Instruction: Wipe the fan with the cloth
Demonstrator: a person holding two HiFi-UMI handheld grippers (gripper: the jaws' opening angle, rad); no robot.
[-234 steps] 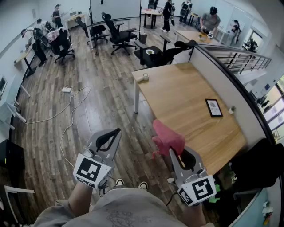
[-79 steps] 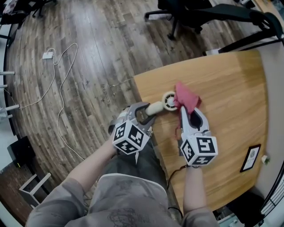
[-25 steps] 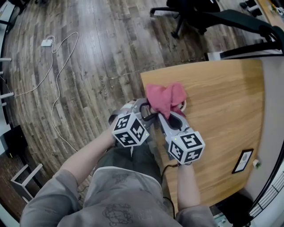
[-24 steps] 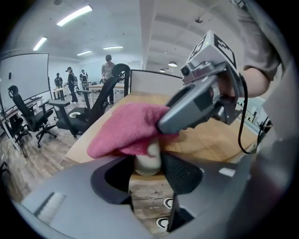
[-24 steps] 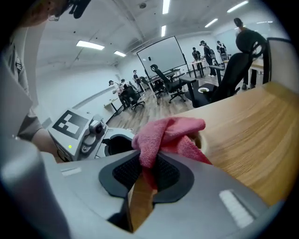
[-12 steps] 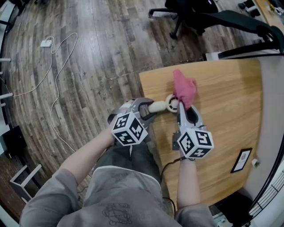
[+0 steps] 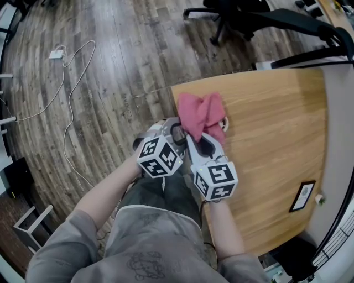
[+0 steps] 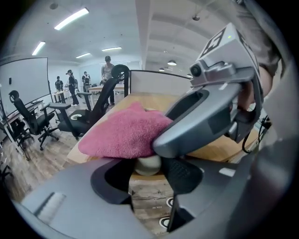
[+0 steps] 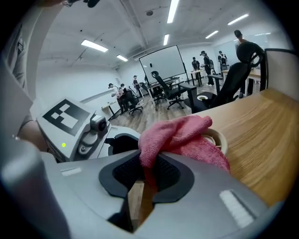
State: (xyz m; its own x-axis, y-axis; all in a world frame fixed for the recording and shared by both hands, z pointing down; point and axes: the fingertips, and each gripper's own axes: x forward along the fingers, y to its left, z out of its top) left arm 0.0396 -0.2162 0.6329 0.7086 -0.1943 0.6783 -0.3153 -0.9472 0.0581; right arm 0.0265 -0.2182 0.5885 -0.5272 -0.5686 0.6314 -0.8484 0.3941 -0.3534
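A pink cloth (image 7: 201,113) lies draped over the head of a small cream fan (image 7: 224,123) at the near left corner of the wooden table (image 7: 276,121). My right gripper (image 7: 200,142) is shut on the cloth's lower fold (image 9: 149,154), and the cloth (image 9: 182,135) covers most of the fan's ring (image 9: 219,139). My left gripper (image 7: 176,132) sits just left of it, shut on the fan's cream handle (image 8: 148,164), which shows between its jaws under the cloth (image 8: 124,135). The right gripper (image 8: 210,116) crosses close over the left one. The fan's blades are hidden.
A small black picture frame (image 7: 302,195) lies near the table's right edge. Black office chairs (image 7: 260,16) stand beyond the table. A white cable (image 7: 72,110) with an adapter (image 7: 55,53) trails over the wood floor at left. People stand far off in the gripper views.
The right gripper swept right with the cloth, baring the fan's head half a second ago, then came back left; the cloth covers the head again. The left gripper kept still.
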